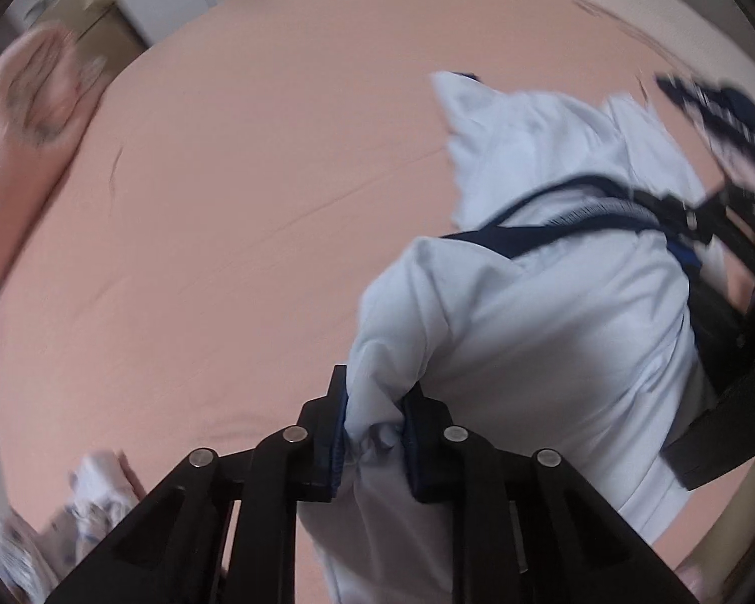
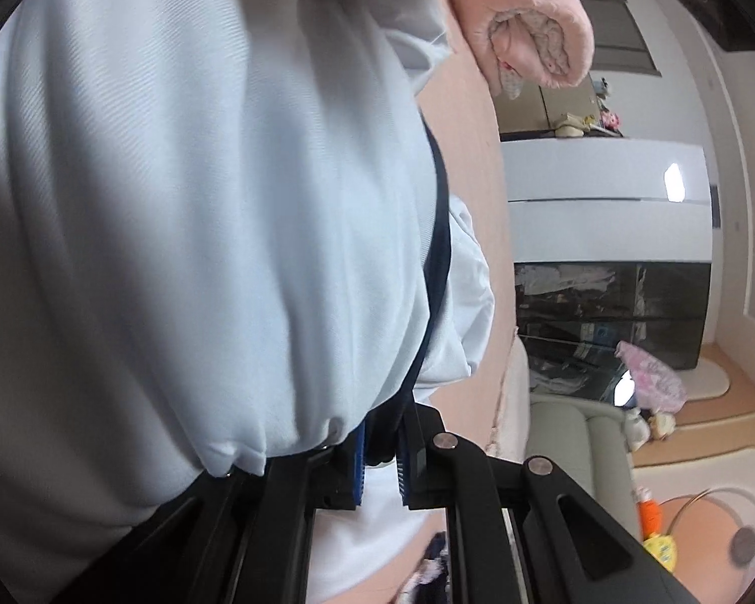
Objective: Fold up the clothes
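Shirt (image 1: 553, 312), pale blue w/ navy trim, hangs between both claws above the bed (image 1: 236, 231). Left claw (image 1: 375, 433): pads clamped on a bunched fold of fabric; rest of shirt spreads fwd and to its right. Right claw (image 2: 380, 453): pads pinch fabric at the navy-trimmed edge; cloth drapes over its left side, filling that view. Rolled pink blanket (image 2: 533, 35) lies ahead of right claw, on the bed. Dark garment (image 1: 720, 116) far right of left claw.
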Demonstrator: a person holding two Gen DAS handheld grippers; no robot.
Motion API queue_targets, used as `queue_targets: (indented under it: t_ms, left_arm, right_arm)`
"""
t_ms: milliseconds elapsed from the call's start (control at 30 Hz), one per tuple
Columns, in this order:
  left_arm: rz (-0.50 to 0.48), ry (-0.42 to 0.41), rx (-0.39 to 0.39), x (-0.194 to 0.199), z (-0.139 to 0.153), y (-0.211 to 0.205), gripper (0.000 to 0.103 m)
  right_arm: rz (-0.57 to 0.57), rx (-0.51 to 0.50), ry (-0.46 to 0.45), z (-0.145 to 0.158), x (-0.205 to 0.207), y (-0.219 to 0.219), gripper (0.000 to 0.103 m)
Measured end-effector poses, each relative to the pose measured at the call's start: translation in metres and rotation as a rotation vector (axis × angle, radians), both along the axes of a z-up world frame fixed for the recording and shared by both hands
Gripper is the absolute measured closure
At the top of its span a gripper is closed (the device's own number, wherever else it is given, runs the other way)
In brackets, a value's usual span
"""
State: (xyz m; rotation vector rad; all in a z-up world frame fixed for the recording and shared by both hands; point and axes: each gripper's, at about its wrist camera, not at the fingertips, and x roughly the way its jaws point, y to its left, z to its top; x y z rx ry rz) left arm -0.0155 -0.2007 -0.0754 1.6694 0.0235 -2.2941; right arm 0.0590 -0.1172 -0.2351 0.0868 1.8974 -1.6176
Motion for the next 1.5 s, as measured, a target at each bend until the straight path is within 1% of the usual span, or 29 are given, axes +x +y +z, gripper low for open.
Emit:
queue_targets:
  t_ms: [33,133,200,267,367,433,500,600,667,700,733,767,867,900,933,1000,1167,1200,1300,1367,1433,1500]
  left_arm:
    - [0.027,0.018,0.002,0.005,0.002,-0.004,0.087]
    - [0.103,0.068,0.049,0.022,0.008,-0.015,0.087]
    - [0.134,0.101,0.043,0.033,0.015,-0.018,0.087]
    - [0.127,0.129,0.012,0.042,0.026,-0.014,0.087]
    - [0.113,0.171,-0.036,0.054,0.044,-0.008,0.087]
    - [0.095,0.196,-0.056,0.061,0.055,-0.003,0.087]
    - [0.07,0.219,-0.035,0.066,0.065,0.004,0.087]
    - [0.042,0.267,0.074,0.067,0.069,0.001,0.087]
    - [0.024,0.27,0.169,0.075,0.073,0.002,0.087]
    - [0.019,0.266,0.202,0.075,0.074,0.004,0.083]
    - [0.017,0.256,0.218,0.074,0.074,0.006,0.077]
    - [0.016,0.245,0.232,0.074,0.073,0.008,0.075]
    - [-0.018,0.232,0.185,0.078,0.075,0.018,0.069]
    - [-0.038,0.232,0.175,0.077,0.078,0.017,0.062]
    - [-0.06,0.23,0.165,0.076,0.082,0.016,0.05]
    - [-0.098,0.229,0.137,0.069,0.086,0.018,0.039]
    - [-0.203,0.227,0.058,0.054,0.093,0.025,0.038]
    - [-0.236,0.219,0.051,0.049,0.092,0.026,0.038]
    - [-0.318,0.192,0.044,0.034,0.085,0.028,0.038]
    - [-0.337,0.195,0.072,0.021,0.08,0.026,0.038]
    - [-0.317,0.188,0.133,0.009,0.072,0.02,0.038]
    - [-0.299,0.167,0.157,-0.001,0.064,0.015,0.038]
  right_arm:
    - [0.005,0.013,0.013,-0.002,0.003,-0.001,0.092]
    - [0.024,0.041,0.043,-0.002,0.005,-0.001,0.092]
    - [0.036,0.049,0.073,-0.001,0.003,0.0,0.092]
    - [0.041,0.034,0.119,0.006,-0.013,-0.002,0.094]
    - [0.03,0.014,0.124,0.02,-0.027,-0.005,0.096]
    - [0.023,-0.025,0.132,0.033,-0.027,-0.004,0.097]
    - [0.017,-0.068,0.146,0.046,-0.026,-0.003,0.097]
    - [0.018,-0.129,0.181,0.064,-0.025,-0.004,0.097]
    - [0.032,-0.153,0.213,0.073,-0.023,-0.003,0.097]
    - [0.041,-0.161,0.229,0.077,-0.022,-0.002,0.097]
    - [0.052,-0.173,0.244,0.081,-0.021,-0.001,0.097]
    - [0.064,-0.185,0.26,0.085,-0.02,-0.001,0.097]
    - [0.086,-0.222,0.297,0.095,-0.004,0.001,0.097]
    - [0.093,-0.237,0.307,0.103,-0.012,0.001,0.097]
    - [0.102,-0.248,0.316,0.109,-0.013,0.0,0.097]
    - [0.119,-0.269,0.334,0.121,-0.017,-0.002,0.097]
    - [0.176,-0.306,0.38,0.139,-0.009,0.002,0.097]
    - [0.189,-0.307,0.386,0.14,-0.004,0.005,0.097]
    - [0.211,-0.307,0.411,0.144,-0.007,0.009,0.097]
    - [0.219,-0.309,0.426,0.147,-0.005,0.013,0.097]
    - [0.222,-0.32,0.426,0.148,0.001,0.016,0.097]
    - [0.22,-0.327,0.432,0.15,0.002,0.017,0.097]
